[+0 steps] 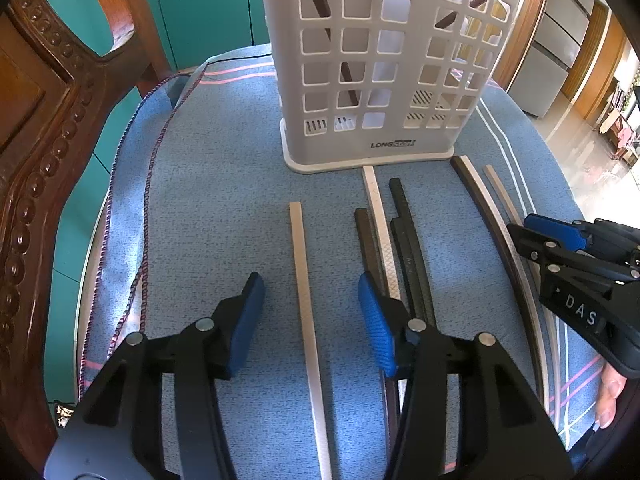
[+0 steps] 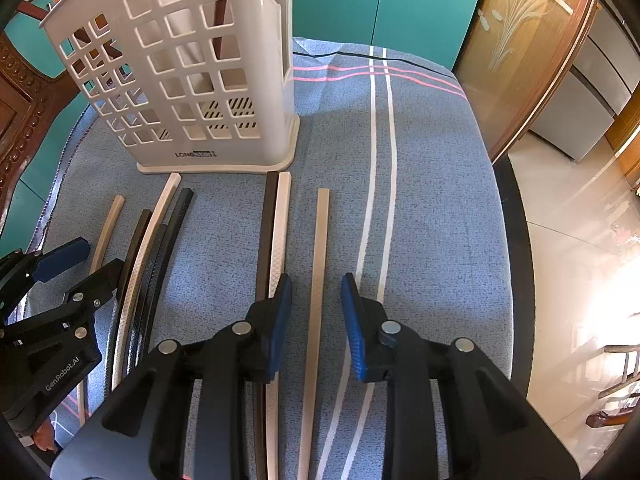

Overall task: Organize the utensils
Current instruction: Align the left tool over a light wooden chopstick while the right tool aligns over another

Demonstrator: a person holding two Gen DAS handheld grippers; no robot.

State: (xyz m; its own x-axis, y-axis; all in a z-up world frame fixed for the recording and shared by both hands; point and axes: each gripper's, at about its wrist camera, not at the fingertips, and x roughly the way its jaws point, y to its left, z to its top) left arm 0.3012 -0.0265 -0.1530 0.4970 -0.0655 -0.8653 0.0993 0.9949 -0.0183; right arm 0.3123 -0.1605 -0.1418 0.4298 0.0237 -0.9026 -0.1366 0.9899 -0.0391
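Both tools are hovering over the blue cloth (image 1: 208, 184) with jaws spread and nothing between them: the left gripper (image 1: 311, 320) is straddling a lone white chopstick (image 1: 304, 280), the right gripper (image 2: 316, 320) a beige chopstick (image 2: 318, 280). More chopsticks (dark and pale) are lying just before the white slotted holder (image 1: 384, 60), which is standing upright with dark sticks inside.

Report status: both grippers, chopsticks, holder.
Left gripper open, straddling lone white chopstick. Right gripper open over rightmost chopstick. Holder upright, a few dark sticks inside. Nothing blocking.
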